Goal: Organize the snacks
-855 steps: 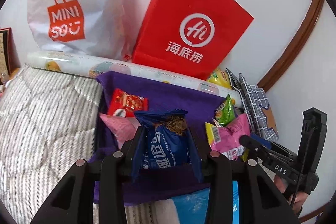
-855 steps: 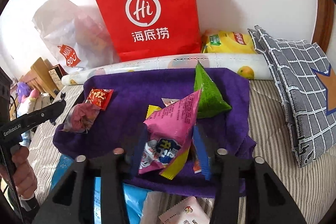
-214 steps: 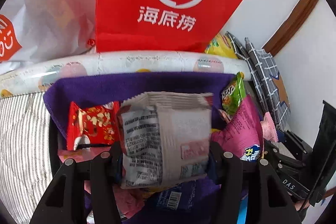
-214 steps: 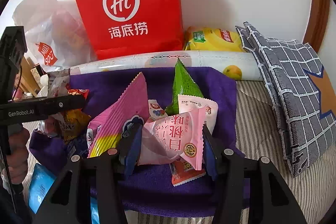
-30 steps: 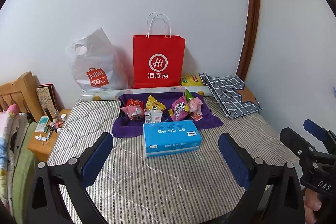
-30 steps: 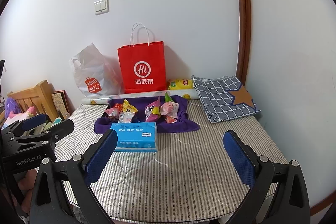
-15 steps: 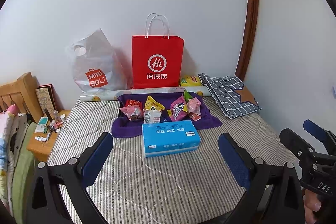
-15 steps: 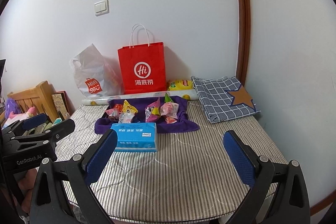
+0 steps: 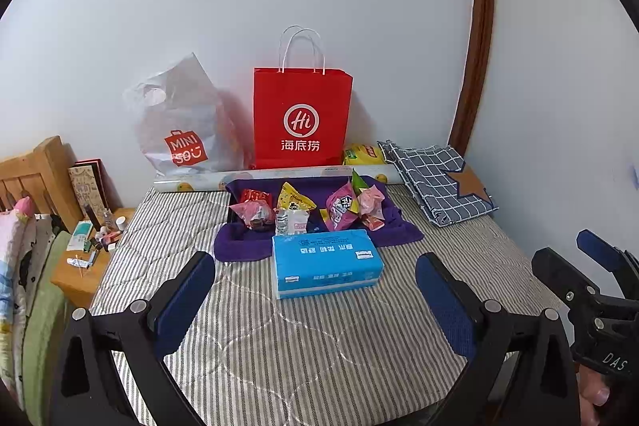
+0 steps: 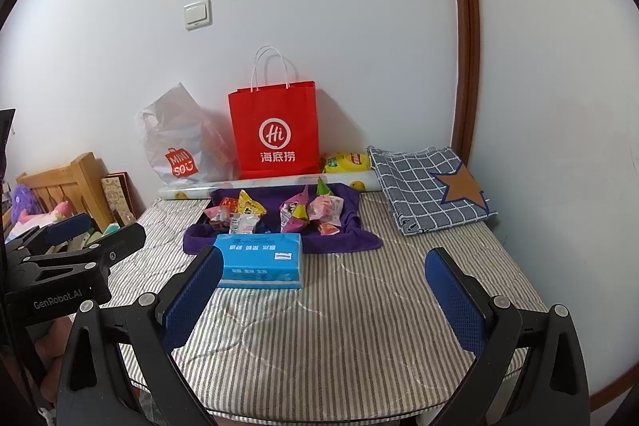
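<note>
Several snack packets sit in two clusters on a purple cloth [image 9: 239, 246] [image 10: 343, 240] on the striped table. The left cluster [image 9: 275, 210] [image 10: 237, 212] has red, pink, yellow and white packets. The right cluster [image 9: 353, 206] [image 10: 311, 208] has pink and green packets. My left gripper [image 9: 315, 282] is open and empty, well back from the snacks. My right gripper [image 10: 323, 278] is also open and empty, equally far back.
A blue tissue box [image 9: 325, 262] [image 10: 259, 260] lies in front of the cloth. A red paper bag [image 9: 302, 118], a grey plastic bag [image 9: 183, 122], a rolled sheet [image 9: 191, 182] and a checked cushion [image 9: 437, 182] line the wall. A wooden nightstand [image 9: 84, 266] stands at the left.
Both grippers have held nearly still over the last second, open and empty. Seven seconds ago each held a snack packet close over the purple cloth; now they are far back.
</note>
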Tool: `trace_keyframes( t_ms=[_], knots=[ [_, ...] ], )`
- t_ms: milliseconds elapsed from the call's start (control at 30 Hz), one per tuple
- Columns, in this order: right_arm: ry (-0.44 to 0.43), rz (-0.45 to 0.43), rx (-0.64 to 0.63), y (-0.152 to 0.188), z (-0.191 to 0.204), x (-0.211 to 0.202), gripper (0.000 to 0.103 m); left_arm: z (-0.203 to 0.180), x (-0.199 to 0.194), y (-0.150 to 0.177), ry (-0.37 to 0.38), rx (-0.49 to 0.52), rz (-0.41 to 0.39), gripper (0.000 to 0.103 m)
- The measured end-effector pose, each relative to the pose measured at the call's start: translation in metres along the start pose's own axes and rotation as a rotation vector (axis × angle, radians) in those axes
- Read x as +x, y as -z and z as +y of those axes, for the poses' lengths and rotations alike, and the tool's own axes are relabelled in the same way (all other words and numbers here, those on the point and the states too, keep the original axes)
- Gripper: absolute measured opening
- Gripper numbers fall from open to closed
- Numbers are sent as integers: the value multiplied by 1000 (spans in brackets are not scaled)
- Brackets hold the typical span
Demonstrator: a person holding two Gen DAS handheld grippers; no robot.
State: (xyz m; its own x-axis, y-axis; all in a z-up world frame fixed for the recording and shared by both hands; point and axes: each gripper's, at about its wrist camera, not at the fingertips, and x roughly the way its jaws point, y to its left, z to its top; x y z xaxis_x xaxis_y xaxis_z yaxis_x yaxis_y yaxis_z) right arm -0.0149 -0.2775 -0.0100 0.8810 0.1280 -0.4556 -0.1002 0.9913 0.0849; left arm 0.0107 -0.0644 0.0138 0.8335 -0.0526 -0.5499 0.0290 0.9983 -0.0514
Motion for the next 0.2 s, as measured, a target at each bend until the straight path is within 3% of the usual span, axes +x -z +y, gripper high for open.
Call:
trace_keyframes(
  t_ms=[200],
  knots=[
    [-8,-4,1,0,1,1,100,2,1,-1,-11,-3,-2,101]
  ],
)
